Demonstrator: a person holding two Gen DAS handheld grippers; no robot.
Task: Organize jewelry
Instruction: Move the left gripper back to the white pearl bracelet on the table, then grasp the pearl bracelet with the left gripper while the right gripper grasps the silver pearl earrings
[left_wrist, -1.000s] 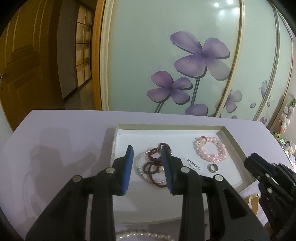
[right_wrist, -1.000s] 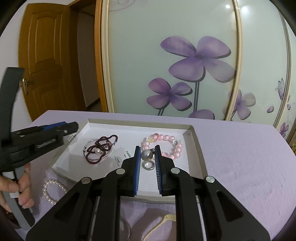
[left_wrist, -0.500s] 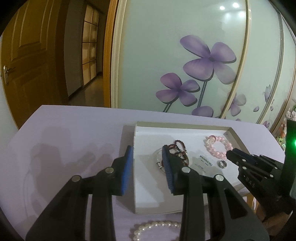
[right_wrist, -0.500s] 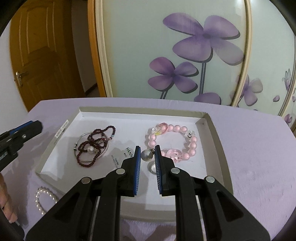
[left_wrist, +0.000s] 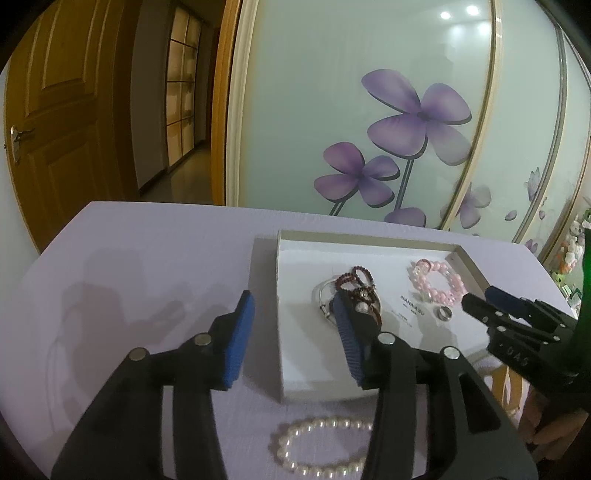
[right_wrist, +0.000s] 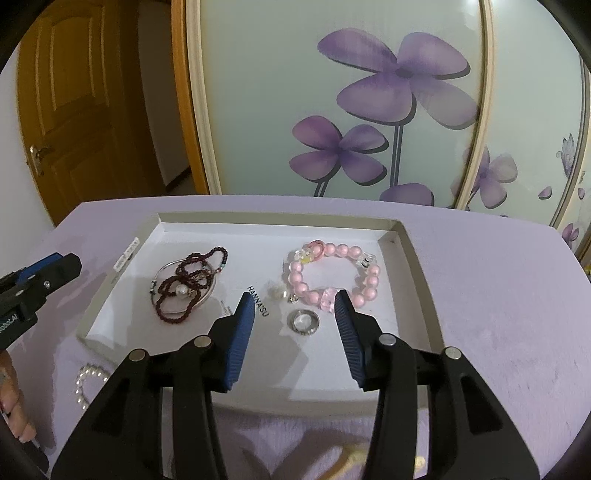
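Two grippers stood with jaws opening and nothing between them, most of the jewelry already in the white tray.

Right gripper (right_wrist: 293, 312) hung over the tray's (right_wrist: 410, 236) near half, empty, its jaws parting; a silver ring (right_wrist: 303, 322) lay just beyond the gap, a small pearl charm (right_wrist: 277, 291) at its 11 o'clock, the pink bead bracelet (right_wrist: 334, 275) at 1 o'clock and the dark red bead strand (right_wrist: 188, 284) at 10 o'clock. Left gripper (left_wrist: 293, 321) was likewise empty and opening, straddling the tray's left wall. Outside the tray, at its 6 o'clock, lay the white pearl bracelet (left_wrist: 321, 450) on the lilac cloth (left_wrist: 147, 258). Judged next: that bracelet was best pinched across one side of its loop, low to the cloth, then lifted clear of the wall.
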